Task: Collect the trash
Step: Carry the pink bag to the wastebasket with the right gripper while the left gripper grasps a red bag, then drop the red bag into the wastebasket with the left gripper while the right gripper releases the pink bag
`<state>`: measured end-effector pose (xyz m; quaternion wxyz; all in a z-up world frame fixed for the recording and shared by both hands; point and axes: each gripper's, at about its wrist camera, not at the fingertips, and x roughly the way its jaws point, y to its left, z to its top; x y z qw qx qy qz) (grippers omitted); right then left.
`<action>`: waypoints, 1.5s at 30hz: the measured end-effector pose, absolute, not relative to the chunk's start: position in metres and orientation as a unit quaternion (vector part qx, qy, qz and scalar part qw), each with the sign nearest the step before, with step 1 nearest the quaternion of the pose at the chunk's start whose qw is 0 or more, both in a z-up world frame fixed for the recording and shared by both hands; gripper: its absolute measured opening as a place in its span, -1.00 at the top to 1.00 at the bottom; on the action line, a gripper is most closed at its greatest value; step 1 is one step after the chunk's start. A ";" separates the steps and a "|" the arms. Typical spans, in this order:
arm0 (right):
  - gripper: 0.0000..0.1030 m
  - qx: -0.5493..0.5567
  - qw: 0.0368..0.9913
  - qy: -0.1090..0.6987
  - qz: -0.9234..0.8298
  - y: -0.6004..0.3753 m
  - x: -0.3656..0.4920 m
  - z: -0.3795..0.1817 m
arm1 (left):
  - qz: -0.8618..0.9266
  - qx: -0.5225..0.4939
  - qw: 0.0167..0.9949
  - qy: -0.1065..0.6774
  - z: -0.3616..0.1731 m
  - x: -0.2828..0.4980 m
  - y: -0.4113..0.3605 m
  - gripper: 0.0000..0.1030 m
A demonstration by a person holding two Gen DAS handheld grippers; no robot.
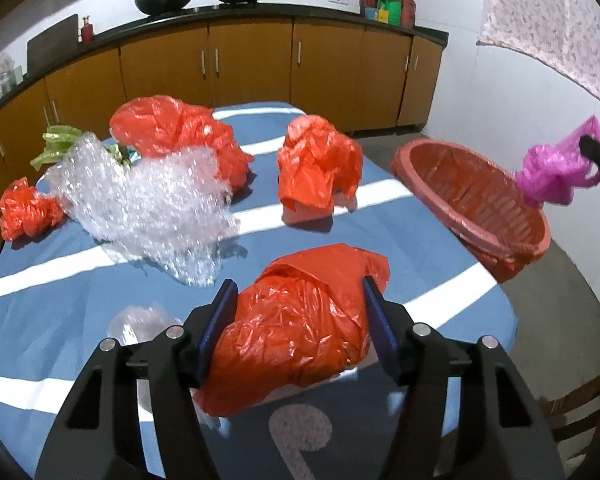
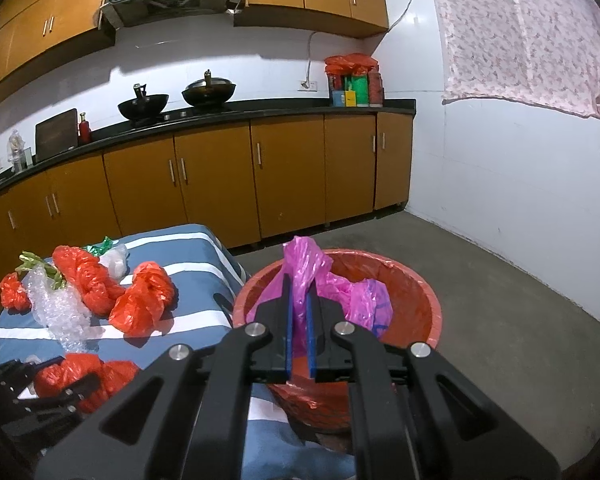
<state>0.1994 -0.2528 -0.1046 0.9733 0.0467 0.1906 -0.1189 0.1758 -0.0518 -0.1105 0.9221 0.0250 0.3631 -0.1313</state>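
Note:
A crumpled red plastic bag (image 1: 296, 332) lies at the near edge of the blue-and-white striped table (image 1: 60, 300). My left gripper (image 1: 299, 282) straddles it, both blue pads pressing its sides. The same bag (image 2: 80, 372) and left gripper (image 2: 60, 392) show at the lower left of the right wrist view. My right gripper (image 2: 299, 290) is shut on a pink plastic bag (image 2: 300, 264), hanging over the red basket (image 2: 432, 300) beside the table. From the left wrist view the pink bag (image 1: 552, 172) dangles from the right gripper (image 1: 596, 152) above the basket (image 1: 472, 200).
More trash lies on the table: a sheet of bubble wrap (image 1: 148, 200), a large red bag (image 1: 180, 132), a red bag (image 1: 320, 164) at the middle, a small red bag (image 1: 24, 212) at the left edge, and green foil (image 1: 56, 144). Kitchen cabinets (image 1: 252, 64) stand behind.

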 end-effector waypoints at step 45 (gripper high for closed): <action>0.87 0.098 0.968 0.195 -0.126 -0.355 0.284 -0.105 | -0.257 0.027 0.908 0.329 -0.061 0.283 -0.227 -0.22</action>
